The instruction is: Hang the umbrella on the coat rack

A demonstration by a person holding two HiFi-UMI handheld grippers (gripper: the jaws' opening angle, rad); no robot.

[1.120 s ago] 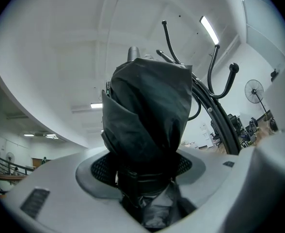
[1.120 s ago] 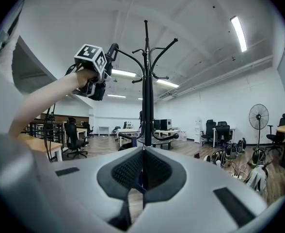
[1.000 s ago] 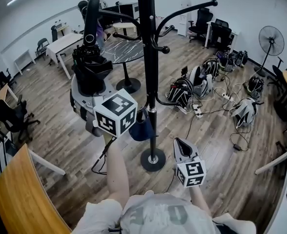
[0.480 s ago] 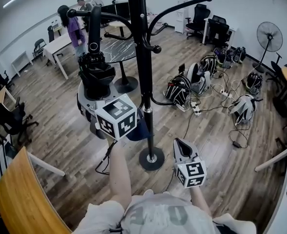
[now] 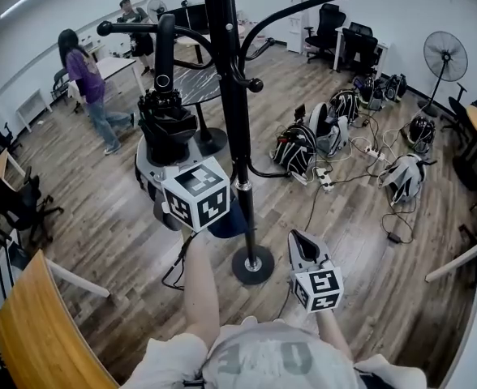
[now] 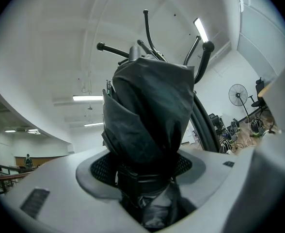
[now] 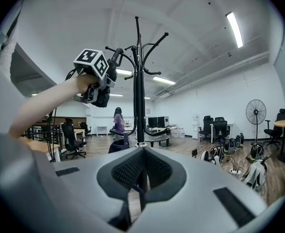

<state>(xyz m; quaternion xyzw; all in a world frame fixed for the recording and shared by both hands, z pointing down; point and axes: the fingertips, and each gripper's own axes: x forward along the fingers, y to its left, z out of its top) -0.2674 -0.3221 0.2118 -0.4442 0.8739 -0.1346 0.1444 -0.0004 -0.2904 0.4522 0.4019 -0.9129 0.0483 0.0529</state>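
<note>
A black folded umbrella [image 5: 166, 124] stands upright in my left gripper [image 5: 159, 162], which is shut on its bunched canopy. Its straight handle [image 5: 165, 43] points up, close beside a left hook arm [image 5: 137, 29] of the black coat rack [image 5: 229, 96]. In the left gripper view the umbrella [image 6: 150, 110] fills the space between the jaws of that gripper [image 6: 145, 181], with the rack's hooks [image 6: 204, 50] behind it. My right gripper [image 5: 301, 248] hangs low near the rack's base [image 5: 253, 264], shut and empty. The right gripper view looks past its own jaws [image 7: 138, 176] to the rack [image 7: 139, 81] and the raised left gripper [image 7: 93, 69].
A dark blue bag [image 5: 229, 215] hangs low on the rack. Backpacks and cables [image 5: 311, 148] litter the wooden floor to the right, by a standing fan [image 5: 445, 55]. A round dark table [image 5: 196, 87] is behind the rack. A person in purple [image 5: 84, 75] walks at far left. A curved wooden tabletop [image 5: 32, 322] is at lower left.
The left gripper has carried the umbrella a little right, closer to the rack's pole and hook arm. The person in purple has walked left. The right gripper has not moved.
</note>
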